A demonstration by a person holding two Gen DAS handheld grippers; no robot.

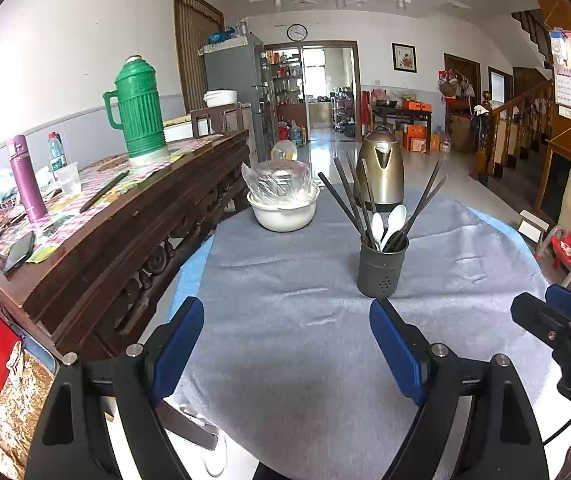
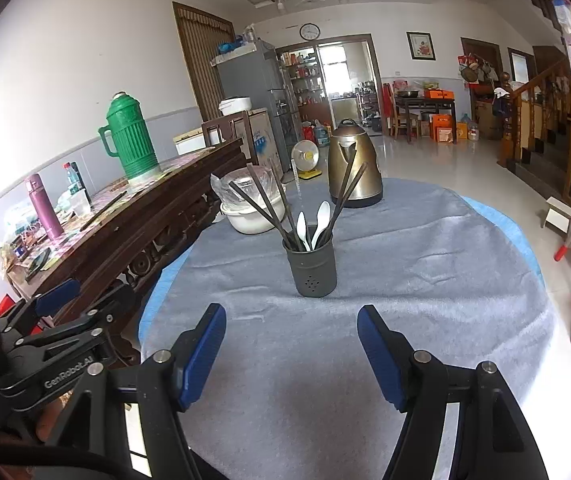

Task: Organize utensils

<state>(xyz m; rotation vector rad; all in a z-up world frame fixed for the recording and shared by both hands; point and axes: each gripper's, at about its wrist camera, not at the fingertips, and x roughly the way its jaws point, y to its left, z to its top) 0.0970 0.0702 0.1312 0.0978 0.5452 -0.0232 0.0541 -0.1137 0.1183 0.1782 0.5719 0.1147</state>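
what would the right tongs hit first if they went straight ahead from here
Probably the grey utensil holder: it stands almost centred ahead of the open right tongs, with only bare cloth between, though depth is hard to judge.

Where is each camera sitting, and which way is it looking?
Left wrist: sits on the left tongs, looks across the grey cloth at the utensil cup; its blue fingers show, and the right tongs.
Right wrist: sits on the right tongs, faces the same cup; the left tongs show.
Both share the kettle and white bowl.
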